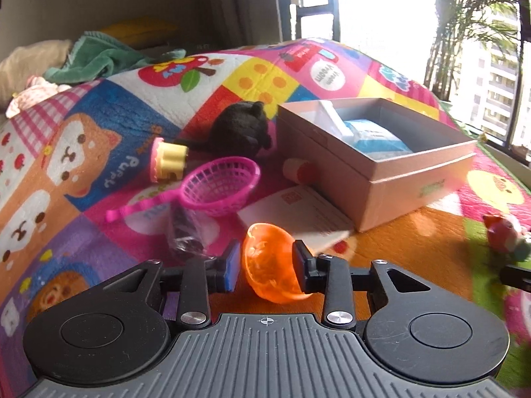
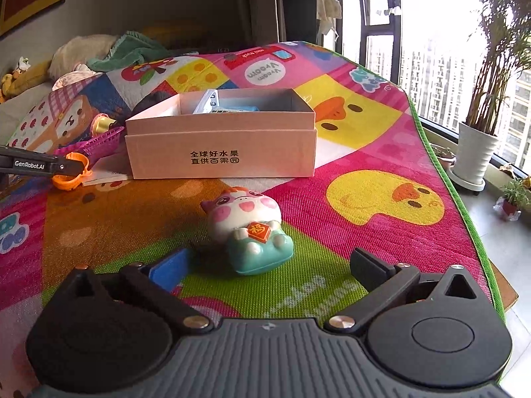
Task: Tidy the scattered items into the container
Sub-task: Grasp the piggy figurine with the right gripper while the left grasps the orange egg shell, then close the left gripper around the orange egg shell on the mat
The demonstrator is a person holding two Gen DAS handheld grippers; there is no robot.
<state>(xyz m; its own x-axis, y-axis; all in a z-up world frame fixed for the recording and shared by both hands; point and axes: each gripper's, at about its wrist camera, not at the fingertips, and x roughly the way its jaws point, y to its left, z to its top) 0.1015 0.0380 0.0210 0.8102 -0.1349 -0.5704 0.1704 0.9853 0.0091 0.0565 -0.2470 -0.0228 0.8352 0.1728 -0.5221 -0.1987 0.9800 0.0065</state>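
Observation:
My left gripper is shut on an orange translucent capsule half, held low over the play mat; it also shows in the right wrist view. The pink cardboard box stands ahead to the right, open, with blue-white packets inside. My right gripper is open, its fingers on either side of a cat figurine on a teal base that lies on the mat just ahead. The box stands beyond the figurine.
Left of the box lie a pink toy basket, a black plush, a yellow-pink toy, a dark wrapped item, a small red-white tube and a paper card. Bedding lies at the far left. The mat edge and a white plant pot are at the right.

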